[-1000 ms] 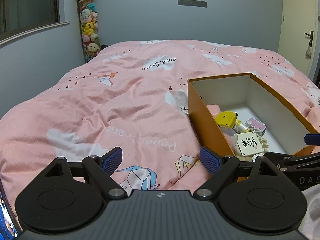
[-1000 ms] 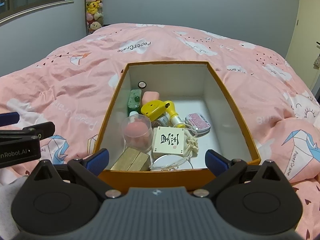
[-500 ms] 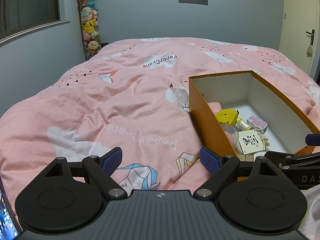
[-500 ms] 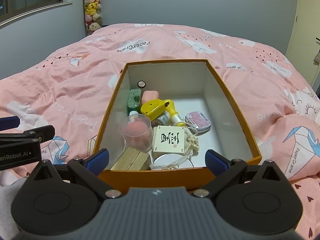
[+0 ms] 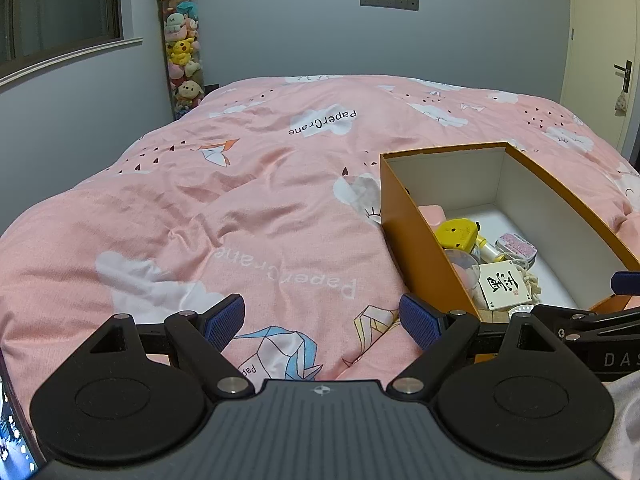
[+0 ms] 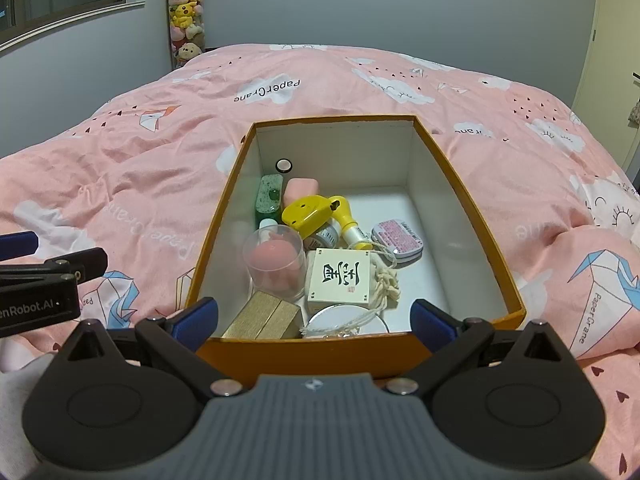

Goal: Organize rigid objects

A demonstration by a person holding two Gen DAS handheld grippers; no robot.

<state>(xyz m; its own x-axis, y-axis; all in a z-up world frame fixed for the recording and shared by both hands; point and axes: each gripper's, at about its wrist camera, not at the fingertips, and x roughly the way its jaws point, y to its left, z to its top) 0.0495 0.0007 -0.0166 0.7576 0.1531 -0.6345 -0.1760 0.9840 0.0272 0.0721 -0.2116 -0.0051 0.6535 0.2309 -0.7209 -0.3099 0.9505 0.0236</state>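
An orange cardboard box [image 6: 456, 184] with a white inside lies on the pink bed. It holds several small objects: a yellow gadget [image 6: 310, 212], a clear cup with a pink sponge [image 6: 276, 264], a white card box with a black character [image 6: 340, 276], a pink tin [image 6: 396, 238], a green case [image 6: 269, 196] and a gold block [image 6: 264, 316]. My right gripper [image 6: 316, 318] is open and empty at the box's near wall. My left gripper [image 5: 322, 320] is open and empty over the quilt, left of the box [image 5: 408, 220].
The pink quilt [image 5: 240, 200] covers the whole bed. A tall tube of plush toys [image 5: 182, 48] stands at the back left corner by the grey wall. A door [image 5: 600, 60] is at the far right. A window [image 5: 60, 12] is on the left wall.
Both views have lifted and pulled back slightly. The objects in the box have not moved and both grippers stay open.
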